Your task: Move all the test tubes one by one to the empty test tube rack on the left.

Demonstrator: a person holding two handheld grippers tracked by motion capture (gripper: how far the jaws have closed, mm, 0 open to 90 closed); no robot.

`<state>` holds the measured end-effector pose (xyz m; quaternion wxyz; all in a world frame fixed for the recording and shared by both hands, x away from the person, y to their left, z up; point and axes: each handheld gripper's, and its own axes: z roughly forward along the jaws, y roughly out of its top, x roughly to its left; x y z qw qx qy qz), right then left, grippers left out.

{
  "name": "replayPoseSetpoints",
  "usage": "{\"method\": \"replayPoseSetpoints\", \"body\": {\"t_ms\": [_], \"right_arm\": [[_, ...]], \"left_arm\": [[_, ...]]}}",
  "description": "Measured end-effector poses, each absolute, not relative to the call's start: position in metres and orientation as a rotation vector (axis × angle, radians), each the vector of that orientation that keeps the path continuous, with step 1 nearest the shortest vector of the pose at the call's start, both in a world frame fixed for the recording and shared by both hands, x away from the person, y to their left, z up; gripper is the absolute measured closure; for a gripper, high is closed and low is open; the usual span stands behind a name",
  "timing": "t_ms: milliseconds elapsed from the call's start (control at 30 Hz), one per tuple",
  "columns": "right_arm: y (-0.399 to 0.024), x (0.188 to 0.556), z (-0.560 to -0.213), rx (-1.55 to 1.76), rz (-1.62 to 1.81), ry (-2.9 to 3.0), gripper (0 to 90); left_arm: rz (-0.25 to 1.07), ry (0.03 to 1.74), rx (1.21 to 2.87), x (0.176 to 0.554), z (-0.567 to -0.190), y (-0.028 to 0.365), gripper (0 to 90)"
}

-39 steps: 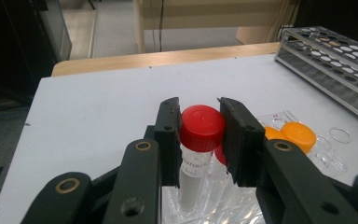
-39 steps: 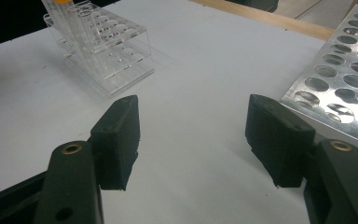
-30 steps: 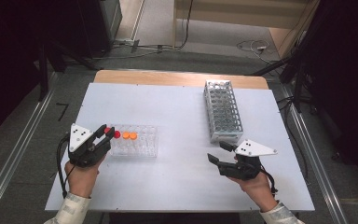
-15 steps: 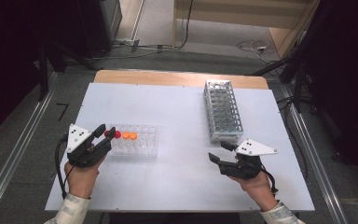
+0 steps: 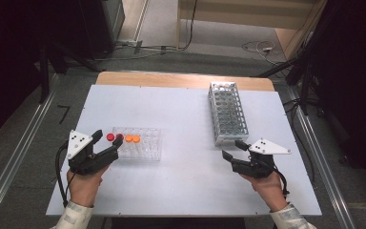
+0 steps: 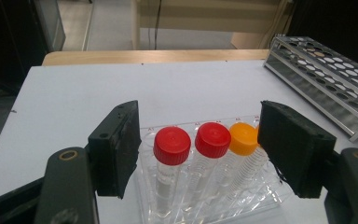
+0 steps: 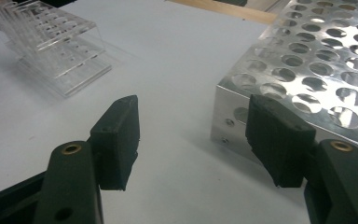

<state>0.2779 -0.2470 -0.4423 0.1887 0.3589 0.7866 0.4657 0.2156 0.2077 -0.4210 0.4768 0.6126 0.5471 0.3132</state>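
Partly hidden behind the left gripper's [image 5: 107, 143] jaws in the high view, the clear rack [image 5: 145, 143] shows four capped tubes along its near-left end: two red-capped tubes [image 5: 110, 137] and two orange-capped tubes [image 5: 132, 139]. In the left gripper view the first red cap [image 6: 171, 145] and the second red cap [image 6: 212, 139] stand in full sight, one orange cap [image 6: 243, 138] is clear, and the second orange one is almost wholly covered by the right-hand jaw. The rack's lower part is cut off at the bottom of that view, and the printed labels along its top edge are too small to read.

The left gripper sits near the table's [image 5: 181, 109] left and front edges, with bare white surface stretching across the middle. Its jaws have just been opening and now stand apart, with the red-capped tubes and an orange one in the gap between them and no pad pressing on any tube.

Farther right, the right gripper [image 5: 233, 150] hovers just short of the near end of the metal rack [image 5: 226, 112], which runs toward the far edge. In the right gripper view its jaws are apart with nothing between them; the metal rack's corner [image 7: 242, 98] lies just behind the right-hand jaw, its far end cut off, and the clear rack [image 7: 51, 46] is well apart at upper left.
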Motion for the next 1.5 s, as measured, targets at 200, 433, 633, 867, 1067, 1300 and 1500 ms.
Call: {"method": "replayPoseSetpoints", "body": {"t_ms": [200, 433, 633, 867, 1067, 1300, 1500], "right_arm": [[-0.254, 0.280, -0.444, 1.037, 1.302, 2.188, 33.6], [-0.258, 0.282, -0.444, 1.054, 1.291, 2.173, 32.5], [-0.263, 0.284, -0.445, 1.062, 1.284, 2.155, 31.5], [-0.272, 0.284, -0.446, 1.077, 1.277, 2.129, 29.8], [-0.279, 0.282, -0.446, 1.091, 1.275, 2.107, 29.5], [-0.288, 0.281, -0.446, 1.106, 1.268, 2.086, 29.4], [-0.295, 0.279, -0.447, 1.123, 1.264, 2.073, 29.4]], "left_arm": [[0.763, 1.334, 1.503, 0.214, -0.421, 0.206, 29.8], [0.761, 1.331, 1.498, 0.211, -0.421, 0.206, 29.7], [0.757, 1.330, 1.498, 0.207, -0.422, 0.205, 28.4], [0.757, 1.326, 1.507, 0.201, -0.424, 0.203, 25.9], [0.762, 1.332, 1.494, 0.194, -0.426, 0.207, 25.6], [0.772, 1.345, 1.476, 0.187, -0.431, 0.212, 25.5], [0.771, 1.359, 1.463, 0.183, -0.435, 0.216, 24.6]]}}
